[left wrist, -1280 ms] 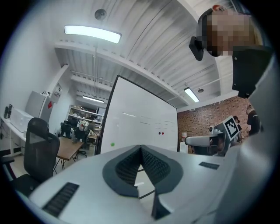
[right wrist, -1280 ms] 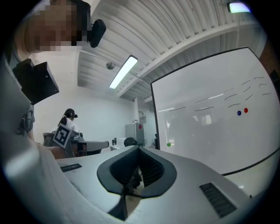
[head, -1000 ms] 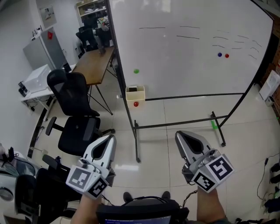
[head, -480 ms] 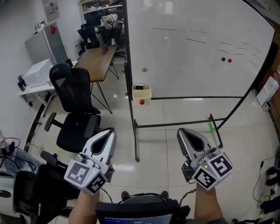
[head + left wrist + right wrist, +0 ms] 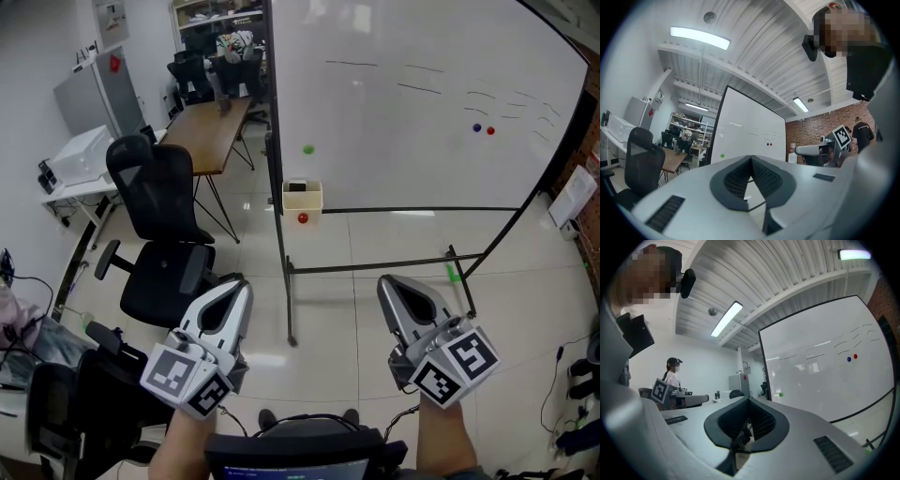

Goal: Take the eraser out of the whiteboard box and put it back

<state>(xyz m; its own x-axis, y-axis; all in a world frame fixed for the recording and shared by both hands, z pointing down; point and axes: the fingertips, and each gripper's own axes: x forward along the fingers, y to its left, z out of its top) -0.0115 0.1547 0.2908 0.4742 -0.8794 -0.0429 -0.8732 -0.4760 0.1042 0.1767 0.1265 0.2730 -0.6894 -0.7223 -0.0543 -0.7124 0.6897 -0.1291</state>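
Note:
The whiteboard (image 5: 422, 103) stands on a black frame ahead of me. At its lower left corner hangs the small cream whiteboard box (image 5: 302, 199), and the dark eraser (image 5: 296, 187) shows inside its top. My left gripper (image 5: 241, 289) and right gripper (image 5: 384, 284) are low in the head view, well short of the board, pointing level toward it. Both are shut and hold nothing. In the left gripper view the left gripper (image 5: 751, 159) has its jaws meeting at the tip, with the whiteboard (image 5: 750, 133) beyond. The right gripper (image 5: 749, 400) looks the same, with the whiteboard (image 5: 820, 376) at its right.
A green magnet (image 5: 307, 149) and a red magnet (image 5: 302, 218) sit near the box. The board's black stand foot (image 5: 291, 319) runs across the floor between the grippers. Black office chairs (image 5: 159, 206) and a wooden table (image 5: 206, 131) stand at left. A person (image 5: 672, 373) stands far left.
The head view has shifted, so the whiteboard and its box now sit slightly further right. Both grippers keep their places in the picture and stay shut.

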